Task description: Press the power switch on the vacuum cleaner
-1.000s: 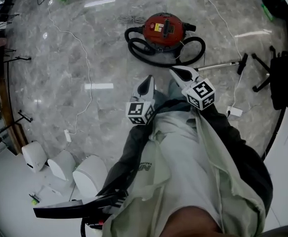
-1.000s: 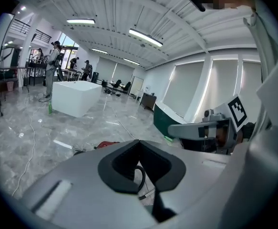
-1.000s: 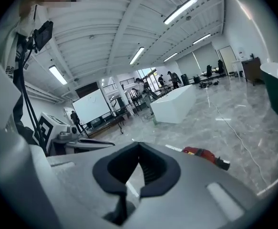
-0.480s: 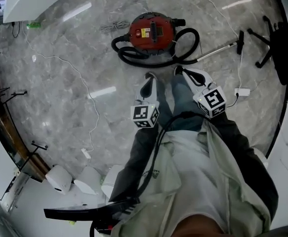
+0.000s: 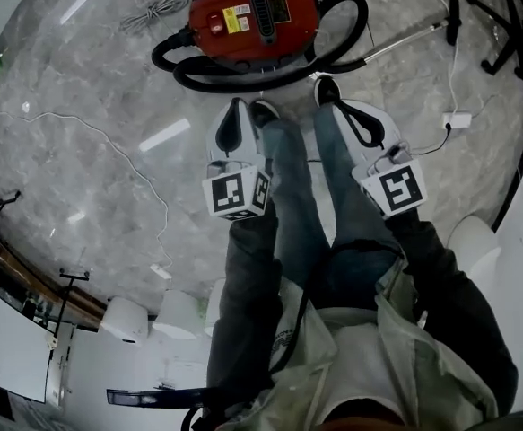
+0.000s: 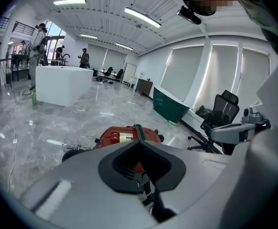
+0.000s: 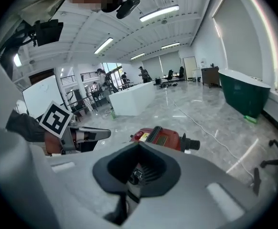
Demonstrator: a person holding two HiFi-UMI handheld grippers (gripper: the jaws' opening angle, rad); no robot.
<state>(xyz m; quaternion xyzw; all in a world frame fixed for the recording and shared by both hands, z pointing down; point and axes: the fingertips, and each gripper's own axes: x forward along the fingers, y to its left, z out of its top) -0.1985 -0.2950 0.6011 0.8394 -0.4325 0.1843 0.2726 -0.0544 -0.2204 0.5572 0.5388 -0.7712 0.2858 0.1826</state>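
The red vacuum cleaner stands on the grey marble floor at the top of the head view, with its black hose looped around it. A black ribbed handle runs across its lid beside a yellow label. My left gripper points at it from just short of the hose, jaws shut and empty. My right gripper is level with it on the right, also shut on nothing. The vacuum cleaner shows just past the left jaws, with a small round red knob on its lid. In the right gripper view the vacuum cleaner lies ahead.
A metal wand lies right of the vacuum, near a white plug box and its cord. A coiled cable lies left. A thin white wire crosses the floor. The person's legs and shoes stand between the grippers. Office chair at right.
The person has stepped toward the vacuum cleaner, which now sits larger and closer at the top of the head view. Both grippers have come nearer to it, still shut.
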